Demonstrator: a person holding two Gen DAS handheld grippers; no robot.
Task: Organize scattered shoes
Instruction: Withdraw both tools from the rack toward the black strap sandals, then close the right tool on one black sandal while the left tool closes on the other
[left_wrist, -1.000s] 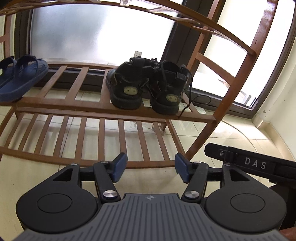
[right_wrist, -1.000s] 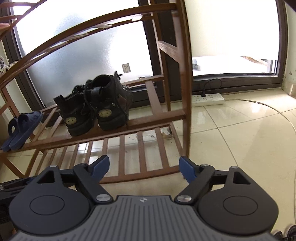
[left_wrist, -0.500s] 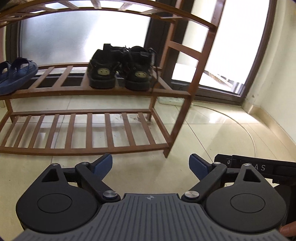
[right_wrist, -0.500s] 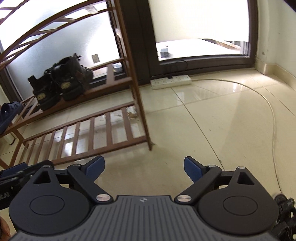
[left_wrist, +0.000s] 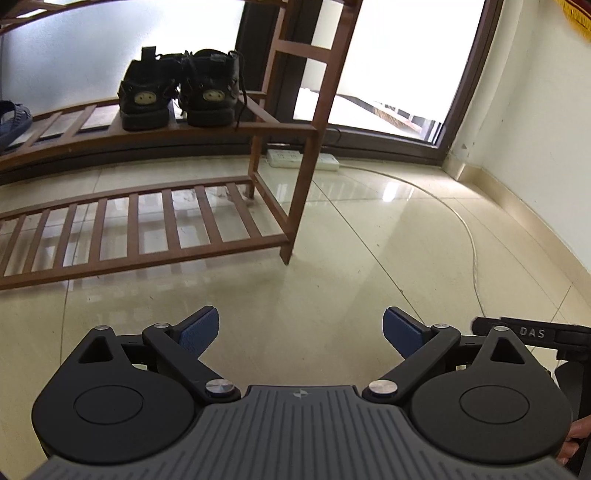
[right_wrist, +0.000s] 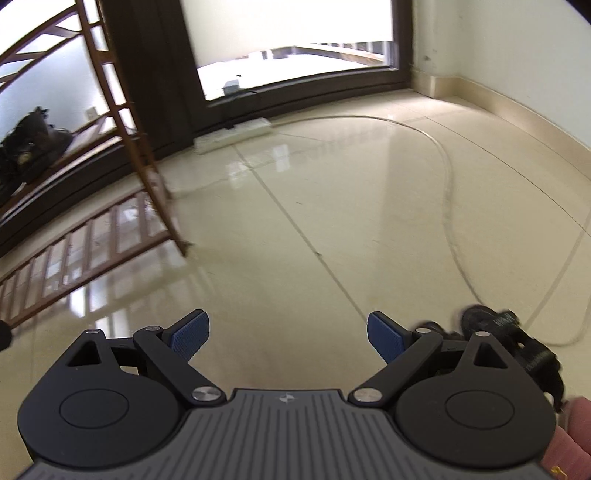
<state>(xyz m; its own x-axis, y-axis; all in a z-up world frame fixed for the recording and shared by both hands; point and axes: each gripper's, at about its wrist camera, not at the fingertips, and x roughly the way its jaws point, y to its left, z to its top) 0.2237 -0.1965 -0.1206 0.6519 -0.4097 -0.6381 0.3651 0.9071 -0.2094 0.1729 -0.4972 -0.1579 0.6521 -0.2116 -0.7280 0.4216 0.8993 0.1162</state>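
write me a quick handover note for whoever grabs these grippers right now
Left gripper: jaws opening, nothing between them.
Right gripper: open, empty, over bare floor.
Black boots: paired on the wooden rack, upper shelf of the two in view; blue sandal at that shelf's left end. Lower shelf empty.
Left: a dark shoe lies on the floor beside the right gripper; probably next.

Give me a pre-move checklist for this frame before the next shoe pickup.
1. Left hand-held gripper empty, jaws opening: ok.
2. Right hand-held gripper open and empty: ok.
3. Black boots paired side by side on the rack's middle shelf: ok.
4. Bottom shelf free for more shoes: ok.
5. Next shoe identified: cannot tell; a dark blurred object lies beside the right gripper.
6. White cable off the path: cannot tell.
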